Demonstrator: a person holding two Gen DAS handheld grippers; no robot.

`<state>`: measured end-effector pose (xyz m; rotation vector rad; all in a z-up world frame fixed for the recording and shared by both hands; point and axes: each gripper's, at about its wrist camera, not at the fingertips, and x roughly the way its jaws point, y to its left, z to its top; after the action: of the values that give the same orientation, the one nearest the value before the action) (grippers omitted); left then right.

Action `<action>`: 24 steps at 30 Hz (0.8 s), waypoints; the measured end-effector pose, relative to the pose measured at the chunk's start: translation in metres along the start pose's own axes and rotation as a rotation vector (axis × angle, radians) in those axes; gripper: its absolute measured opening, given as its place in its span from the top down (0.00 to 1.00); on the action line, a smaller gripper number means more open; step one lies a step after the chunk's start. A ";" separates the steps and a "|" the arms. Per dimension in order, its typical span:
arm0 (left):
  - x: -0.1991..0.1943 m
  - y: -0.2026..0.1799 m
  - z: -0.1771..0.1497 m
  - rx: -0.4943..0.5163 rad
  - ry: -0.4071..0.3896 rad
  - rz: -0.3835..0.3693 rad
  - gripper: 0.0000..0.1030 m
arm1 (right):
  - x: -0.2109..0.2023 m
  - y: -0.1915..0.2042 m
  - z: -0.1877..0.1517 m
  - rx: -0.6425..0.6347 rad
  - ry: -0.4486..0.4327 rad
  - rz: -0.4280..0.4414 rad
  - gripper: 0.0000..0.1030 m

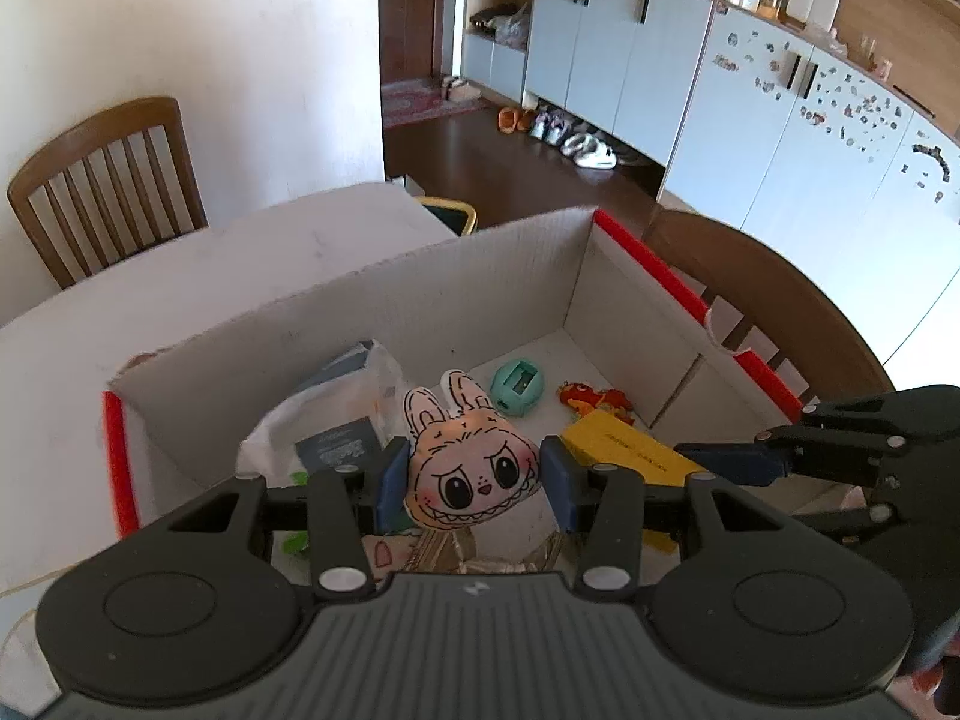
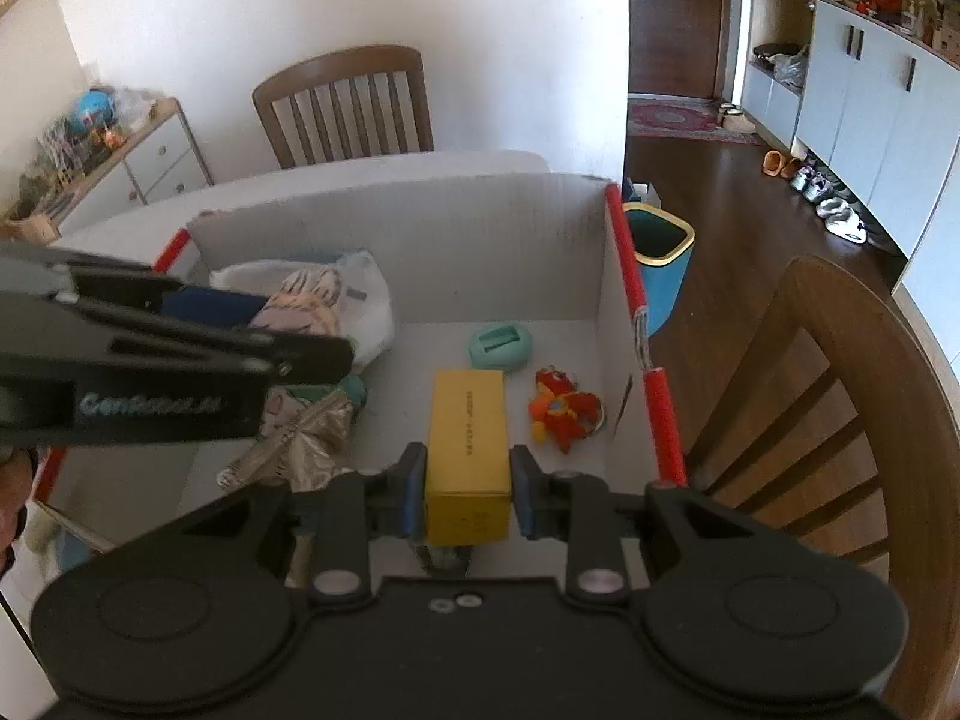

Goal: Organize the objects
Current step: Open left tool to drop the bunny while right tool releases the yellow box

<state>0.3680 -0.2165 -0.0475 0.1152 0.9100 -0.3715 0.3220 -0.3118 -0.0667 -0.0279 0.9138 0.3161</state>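
From the left wrist, the left claw pinches a flat pink plush bunny head with a toothy grin between its blue pads, carried over the open white cardboard box with red-taped edges, presumably so it drops among the clutter already gathered there. A mint-green rounded plastic gadget lies on the box floor beyond.

From the right wrist, the right claw clamps a long yellow rectangular carton by its near end, tilted down into the same box just beside a small orange-red plush toy. The box stands on the white tabletop.
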 end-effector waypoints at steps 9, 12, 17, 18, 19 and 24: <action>0.029 0.001 -0.003 0.002 0.089 -0.016 0.55 | 0.003 0.000 0.004 -0.063 0.004 0.000 0.72; 0.036 0.006 -0.006 -0.012 0.119 -0.026 0.54 | 0.004 0.000 0.004 -0.067 0.013 0.007 0.69; 0.037 0.008 -0.007 -0.016 0.127 -0.031 0.54 | 0.001 0.000 0.002 -0.067 0.019 0.038 0.61; 0.037 0.008 -0.008 -0.016 0.127 -0.031 0.54 | -0.001 0.000 0.001 -0.068 0.017 0.041 0.60; 0.036 0.008 -0.007 -0.017 0.127 -0.031 0.53 | -0.002 0.001 0.001 -0.070 0.014 0.043 0.58; 0.032 0.007 -0.008 -0.018 0.117 -0.018 0.43 | -0.011 -0.002 -0.002 -0.063 0.004 0.046 0.53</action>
<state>0.3822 -0.2166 -0.0781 0.1128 1.0306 -0.3765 0.3152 -0.3170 -0.0596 -0.0661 0.9089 0.3875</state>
